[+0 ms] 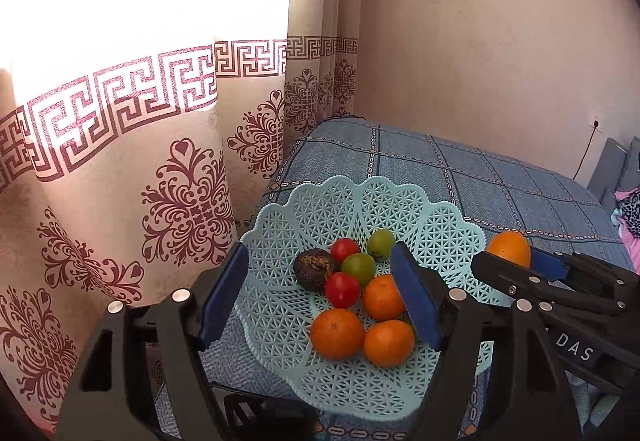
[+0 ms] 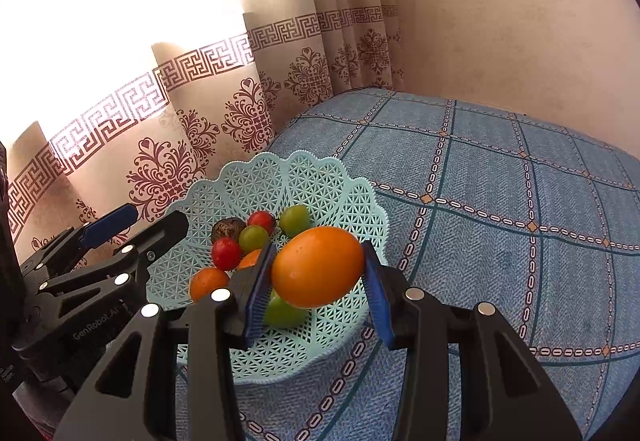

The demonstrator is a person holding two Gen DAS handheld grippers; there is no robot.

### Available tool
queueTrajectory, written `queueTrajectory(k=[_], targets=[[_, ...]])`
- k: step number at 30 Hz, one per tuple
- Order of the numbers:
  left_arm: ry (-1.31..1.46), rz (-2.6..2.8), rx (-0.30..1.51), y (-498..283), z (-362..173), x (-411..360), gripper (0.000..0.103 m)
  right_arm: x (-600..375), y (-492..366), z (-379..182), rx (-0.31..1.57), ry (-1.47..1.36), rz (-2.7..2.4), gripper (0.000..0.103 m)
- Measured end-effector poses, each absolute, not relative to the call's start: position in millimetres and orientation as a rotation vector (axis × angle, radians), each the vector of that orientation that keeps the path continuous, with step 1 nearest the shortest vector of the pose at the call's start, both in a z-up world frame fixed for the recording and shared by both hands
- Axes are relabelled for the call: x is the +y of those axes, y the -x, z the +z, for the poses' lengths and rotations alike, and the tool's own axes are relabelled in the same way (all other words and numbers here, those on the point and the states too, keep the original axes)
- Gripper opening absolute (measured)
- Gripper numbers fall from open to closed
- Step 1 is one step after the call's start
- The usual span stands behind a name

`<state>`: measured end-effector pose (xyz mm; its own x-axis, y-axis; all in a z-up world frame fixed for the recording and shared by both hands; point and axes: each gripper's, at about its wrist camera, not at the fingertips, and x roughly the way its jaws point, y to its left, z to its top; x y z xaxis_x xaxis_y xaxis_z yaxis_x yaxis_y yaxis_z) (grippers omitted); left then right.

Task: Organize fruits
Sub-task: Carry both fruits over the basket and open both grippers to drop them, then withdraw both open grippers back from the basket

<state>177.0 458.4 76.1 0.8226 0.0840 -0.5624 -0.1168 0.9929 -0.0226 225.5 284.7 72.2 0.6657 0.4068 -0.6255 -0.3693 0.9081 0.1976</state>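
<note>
A pale blue lattice basket sits on the checked blue cloth and holds several fruits: oranges, red tomatoes, green fruits and a dark wrinkled fruit. My left gripper stands open, its blue pads on either side of the basket's near half, nothing between them. My right gripper is shut on an orange, held above the basket's right rim. The right gripper shows at the right of the left wrist view.
A patterned curtain hangs close behind the basket on the left. The blue checked cloth stretches away to the right. A plain wall is behind, with a cable and cushions at far right.
</note>
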Motion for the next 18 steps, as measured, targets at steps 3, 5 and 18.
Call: queueTrajectory(k=[3, 5, 18], targets=[[0.065, 0.114, 0.593, -177, 78, 463, 0.075, 287, -226, 72, 0.722, -0.052, 0.439, 0.043], [0.073, 0.118, 0.593, -177, 78, 466, 0.075, 289, -226, 71, 0.724, -0.049, 0.441, 0.043], [0.082, 0.131, 0.594, -178, 78, 470, 0.094, 289, -232, 70, 0.716, -0.053, 0.4, 0.061]])
